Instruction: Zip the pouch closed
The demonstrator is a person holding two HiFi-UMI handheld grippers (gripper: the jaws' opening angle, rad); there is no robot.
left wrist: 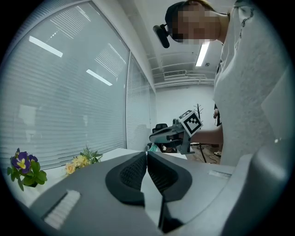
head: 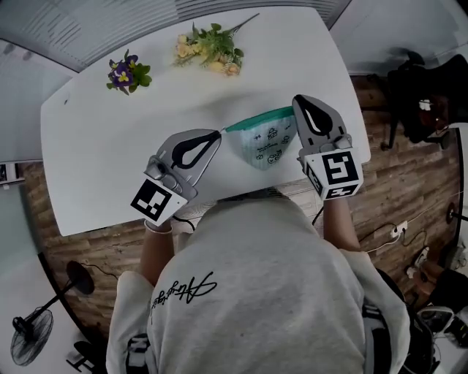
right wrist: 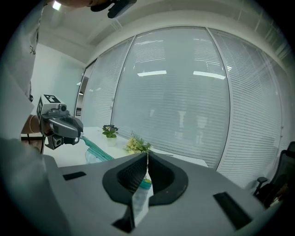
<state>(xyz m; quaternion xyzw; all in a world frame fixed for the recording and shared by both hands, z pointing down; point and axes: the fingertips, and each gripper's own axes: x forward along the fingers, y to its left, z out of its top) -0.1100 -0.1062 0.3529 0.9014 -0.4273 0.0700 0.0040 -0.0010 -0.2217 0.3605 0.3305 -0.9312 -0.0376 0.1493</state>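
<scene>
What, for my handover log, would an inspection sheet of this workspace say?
Surface: white table, no spills seen.
Job's things: pouch with teal zipper, stretched between both claws; zipped or not, cannot tell.
Clutter: potted purple flowers and yellow bouquet near the far edge.
Grippers: left claw shut on the pouch's left end; right claw shut on its right end.
Cables: cable on the floor at right.
Surroundings: wood floor, standing fan, window blinds.
</scene>
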